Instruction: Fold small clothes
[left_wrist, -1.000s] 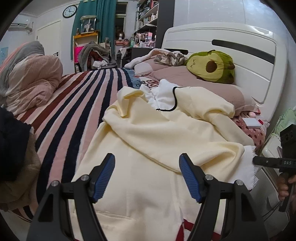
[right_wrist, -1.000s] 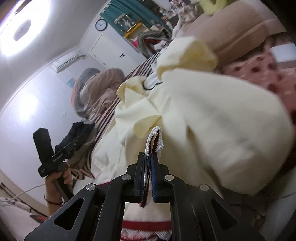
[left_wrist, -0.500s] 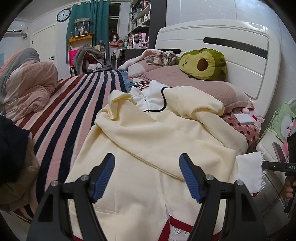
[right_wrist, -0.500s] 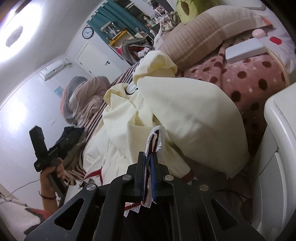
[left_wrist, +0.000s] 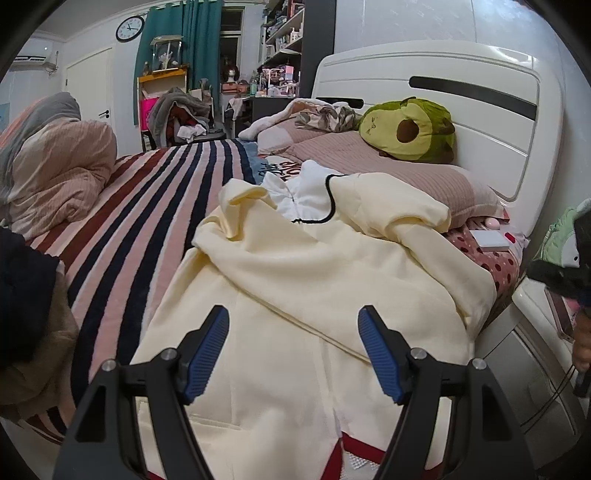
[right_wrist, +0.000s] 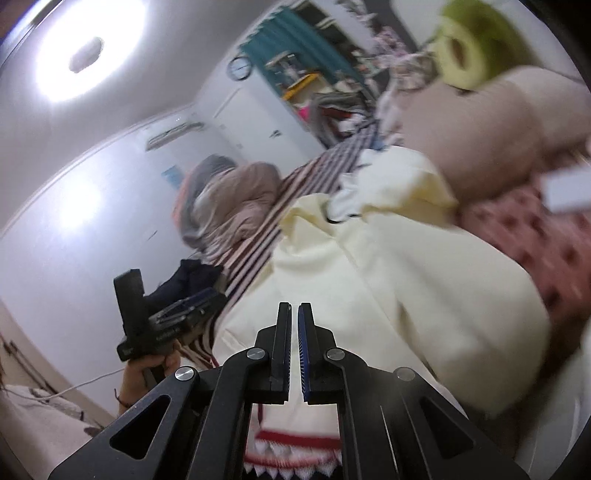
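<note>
A cream-yellow garment (left_wrist: 314, 277) with a white collar lies spread on the bed, its red-banded lace hem (left_wrist: 354, 446) nearest me. My left gripper (left_wrist: 291, 321) hovers open just above the lower part of the garment, with nothing between its blue pads. In the right wrist view, my right gripper (right_wrist: 294, 306) is shut above the garment (right_wrist: 388, 277); no cloth shows between its tips. The red and white hem (right_wrist: 291, 439) hangs below its fingers. A hand holds the left gripper (right_wrist: 199, 302) off to the left there.
An avocado plush (left_wrist: 406, 129) rests on a pink pillow (left_wrist: 388, 173) by the white headboard (left_wrist: 443, 74). The striped blanket (left_wrist: 147, 206) runs left of the garment, with a rolled quilt (left_wrist: 55, 177) and dark clothes (left_wrist: 26, 295) beyond. A white nightstand (left_wrist: 535, 369) stands right.
The right gripper has risen and rolled; the lace hem edge that stuck up between its fingers no longer shows there. The white lace corner at the bed's right edge is gone. The left gripper has stayed put.
</note>
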